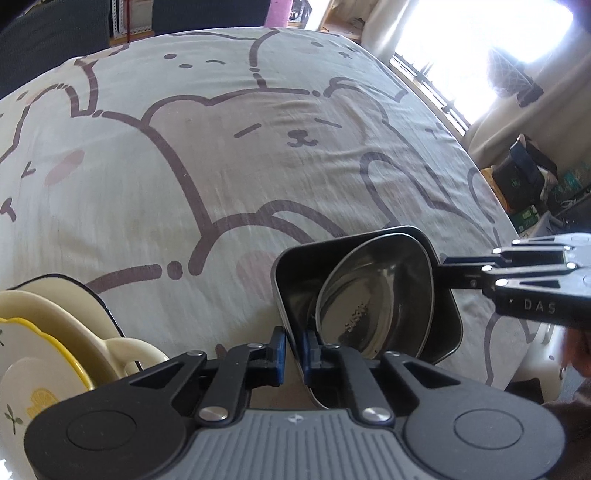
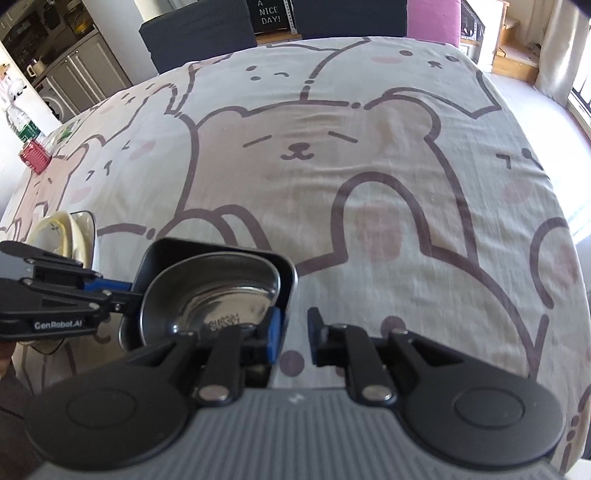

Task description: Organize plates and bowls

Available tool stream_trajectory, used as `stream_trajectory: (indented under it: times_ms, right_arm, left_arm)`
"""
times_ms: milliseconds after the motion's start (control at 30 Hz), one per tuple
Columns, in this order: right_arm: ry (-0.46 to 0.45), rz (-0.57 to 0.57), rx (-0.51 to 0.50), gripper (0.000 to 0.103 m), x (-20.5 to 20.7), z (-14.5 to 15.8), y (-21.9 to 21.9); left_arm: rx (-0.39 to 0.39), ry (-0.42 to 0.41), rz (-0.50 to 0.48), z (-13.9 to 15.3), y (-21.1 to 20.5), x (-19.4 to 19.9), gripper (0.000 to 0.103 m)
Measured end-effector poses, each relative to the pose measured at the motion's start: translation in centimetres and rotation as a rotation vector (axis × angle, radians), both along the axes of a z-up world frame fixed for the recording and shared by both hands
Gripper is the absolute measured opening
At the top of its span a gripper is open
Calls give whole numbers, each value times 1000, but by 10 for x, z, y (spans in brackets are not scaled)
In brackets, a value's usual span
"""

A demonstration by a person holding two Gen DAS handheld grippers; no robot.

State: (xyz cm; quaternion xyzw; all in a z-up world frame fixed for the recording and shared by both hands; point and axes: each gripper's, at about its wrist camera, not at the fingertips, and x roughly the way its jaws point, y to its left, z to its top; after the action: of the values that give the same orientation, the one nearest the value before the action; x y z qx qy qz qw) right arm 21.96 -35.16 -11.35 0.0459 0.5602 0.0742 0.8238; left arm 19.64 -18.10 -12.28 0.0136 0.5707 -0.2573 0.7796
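A black square dish (image 1: 439,321) holds a round steel bowl (image 1: 373,295) on the bear-print tablecloth. My left gripper (image 1: 293,350) is shut on the dish's near-left wall. In the right wrist view it comes in from the left, left gripper (image 2: 129,291), pinching the dish (image 2: 166,251) beside the bowl (image 2: 221,295). My right gripper (image 2: 295,332) stands slightly open at the dish's right edge, its left pad against the wall and bare cloth showing between the pads. It reaches in from the right as right gripper (image 1: 448,271). The dish looks tilted.
Cream and yellow plates (image 1: 55,332), one with a handle, are stacked on a black-rimmed plate at the left; the same stack (image 2: 62,229) shows beyond my left gripper. A red basket (image 2: 35,157) and bottle stand at the far left corner. Dark chairs (image 2: 199,26) line the far edge.
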Motion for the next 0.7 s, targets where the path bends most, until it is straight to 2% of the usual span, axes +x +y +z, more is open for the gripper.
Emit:
stream_trajectory:
  times_ms: [200, 300, 467, 700]
  right_arm:
    - [42, 26, -11, 19, 2, -8, 4]
    - [44, 11, 8, 14, 2, -9, 4]
    - [47, 37, -18, 11, 2, -12, 11]
    - [75, -33, 27, 8, 9, -16, 5]
  left_arm:
    - [-35, 17, 68, -2, 5, 2, 9]
    - [-45, 17, 88, -2, 6, 2, 9]
    - [-55, 18, 100, -2, 8, 1, 9]
    - [-58, 18, 104, -2, 8, 1, 8]
